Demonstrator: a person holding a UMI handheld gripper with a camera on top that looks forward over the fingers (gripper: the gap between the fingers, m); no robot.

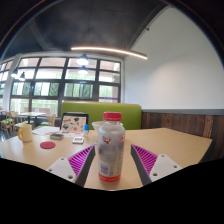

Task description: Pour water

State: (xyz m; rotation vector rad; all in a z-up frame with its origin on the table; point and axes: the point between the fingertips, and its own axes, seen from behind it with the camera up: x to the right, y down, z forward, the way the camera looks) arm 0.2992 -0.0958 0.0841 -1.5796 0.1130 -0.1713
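Red-capped clear plastic bottle, standing upright between the two fingers of the tongs; pale translucent body with a red-and-white label band low down, contents hard to make out. Magenta pads close at either side of the bottle, apparently pressing on its body, so tongs clamped on it, though exact contact at the right pad hard to confirm. Bottle base hidden low between the fingers, so resting or lifted not tellable. Light wooden surface stretching beyond the tongs. Farther back to the left on it: an open laptop, a small red round object, a yellowish box-like item, and some small things too blurred to name. Behind the surface, a green upholstered bench back. Beyond that, tall dark-framed windows with daylight and greenery outside. Overhead, a long curved strip light under a dark ceiling; plain white wall to the right, with dark wood panelling along its base.
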